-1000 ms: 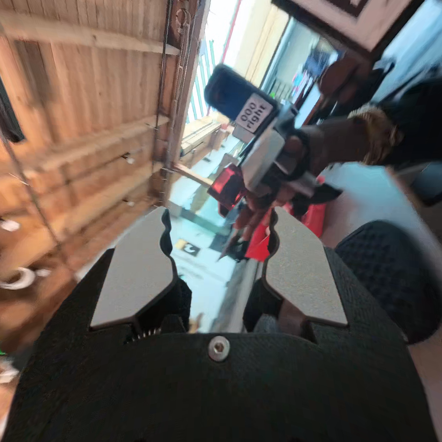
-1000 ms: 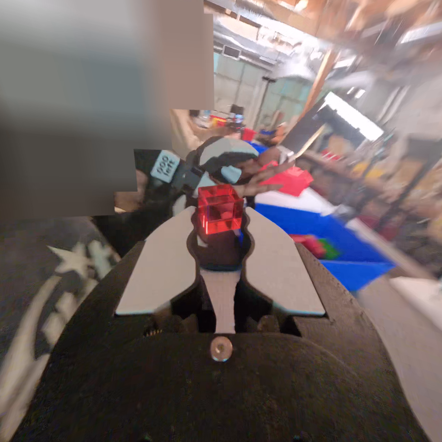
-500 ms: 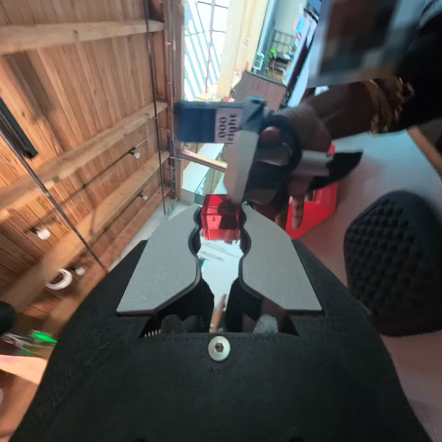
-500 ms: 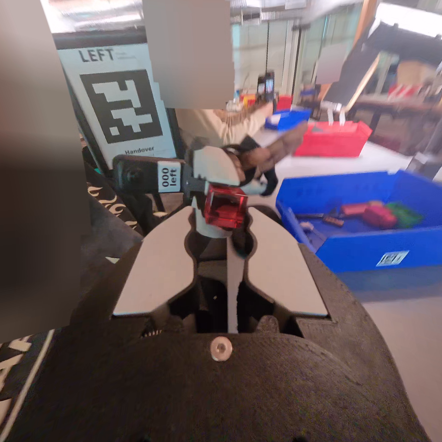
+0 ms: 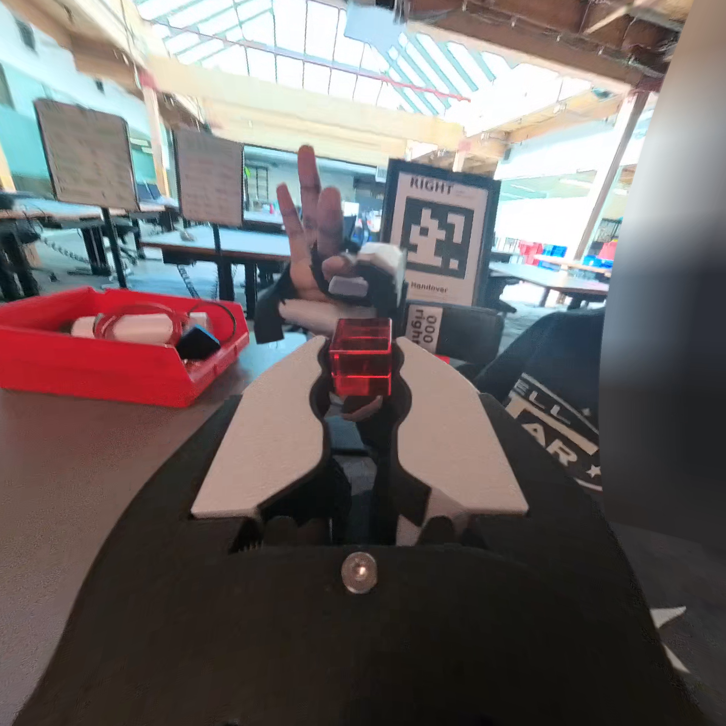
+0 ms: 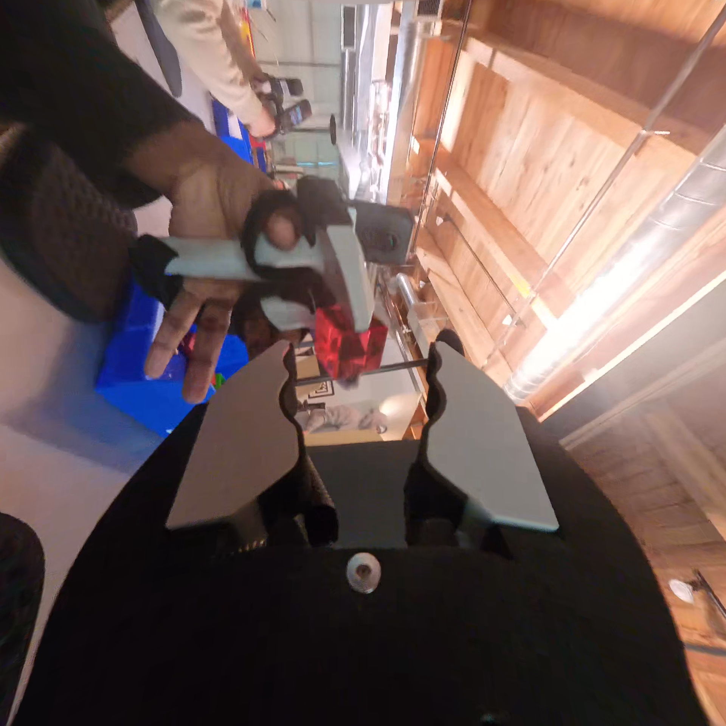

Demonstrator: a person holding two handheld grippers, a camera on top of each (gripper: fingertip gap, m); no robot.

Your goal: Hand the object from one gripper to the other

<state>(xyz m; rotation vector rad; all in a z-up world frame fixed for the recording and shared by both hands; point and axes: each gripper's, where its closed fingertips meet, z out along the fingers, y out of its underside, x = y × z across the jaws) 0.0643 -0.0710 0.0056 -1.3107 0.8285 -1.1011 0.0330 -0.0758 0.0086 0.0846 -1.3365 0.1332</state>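
A clear red cube (image 5: 360, 365) sits clamped between the two grey fingertips of my left gripper (image 5: 360, 347), which is shut on it above the table. In the right wrist view the same cube (image 6: 349, 347) hangs from a grey finger (image 6: 351, 275) of the left gripper, just beyond my right gripper (image 6: 359, 353). The right jaws stand wide apart and empty, and do not touch the cube. A hand (image 6: 204, 204) holds the left gripper. In the left wrist view the hand on the right gripper (image 5: 310, 235) shows behind the cube with fingers raised.
A red bin (image 5: 98, 365) with white parts and cables stands on the brown table (image 5: 78, 471) at the left. A blue bin (image 6: 129, 353) lies behind the hand. A sign board with a black-and-white marker (image 5: 438, 235) stands behind. A person in beige (image 6: 220, 51) stands farther off. Left and right tips are no more than a few centimetres apart.
The right gripper, shut on the cube before, has opened and let it go. The left gripper, open a second ago, has shut on the cube and holds it. Both views have swung round.
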